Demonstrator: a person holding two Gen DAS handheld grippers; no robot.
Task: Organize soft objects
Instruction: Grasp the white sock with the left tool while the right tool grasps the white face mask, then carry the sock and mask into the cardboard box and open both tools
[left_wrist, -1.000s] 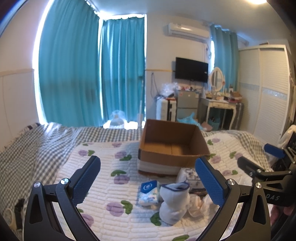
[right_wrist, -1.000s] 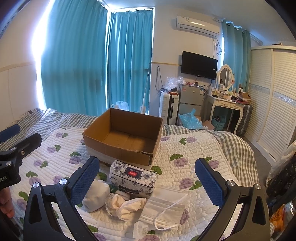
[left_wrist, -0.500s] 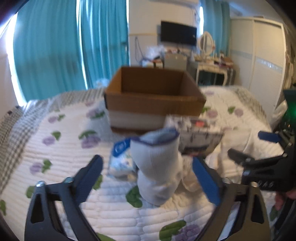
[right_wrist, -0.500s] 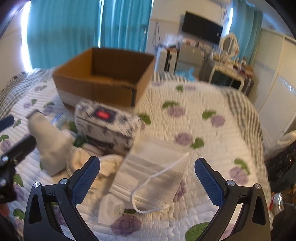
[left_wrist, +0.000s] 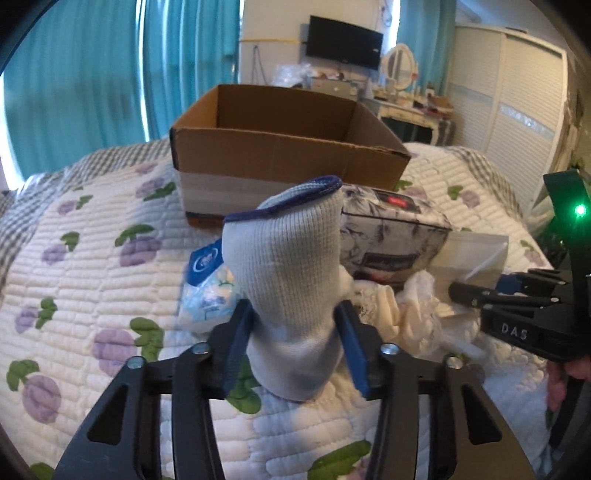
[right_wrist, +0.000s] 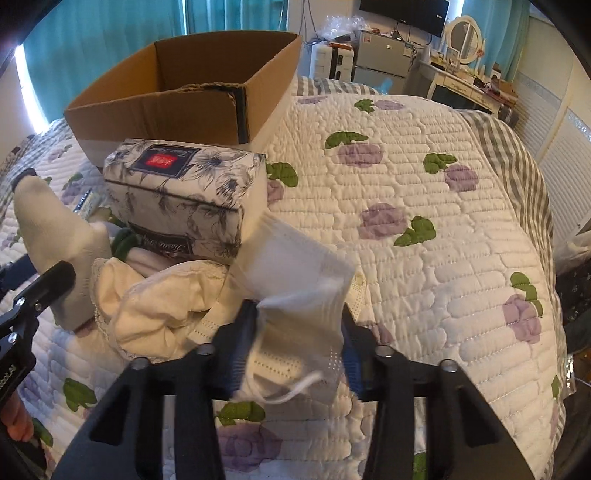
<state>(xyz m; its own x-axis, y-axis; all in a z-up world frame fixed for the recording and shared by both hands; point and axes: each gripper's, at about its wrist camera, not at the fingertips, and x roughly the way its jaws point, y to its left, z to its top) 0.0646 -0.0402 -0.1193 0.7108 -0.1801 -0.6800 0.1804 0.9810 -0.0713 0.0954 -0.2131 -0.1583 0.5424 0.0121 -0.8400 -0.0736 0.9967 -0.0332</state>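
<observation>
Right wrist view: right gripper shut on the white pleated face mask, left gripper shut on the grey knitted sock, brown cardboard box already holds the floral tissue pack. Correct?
Not quite. The brown cardboard box looks empty; the floral tissue pack lies on the quilt in front of it, as the right wrist view shows. The rest holds: right gripper shut on the white pleated face mask, left gripper shut on the grey knitted sock.

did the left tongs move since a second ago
Yes. The left tongs moved forward toward the cardboard box, which now looms larger in the left wrist view, and closed from wide open onto the white sock.
</observation>
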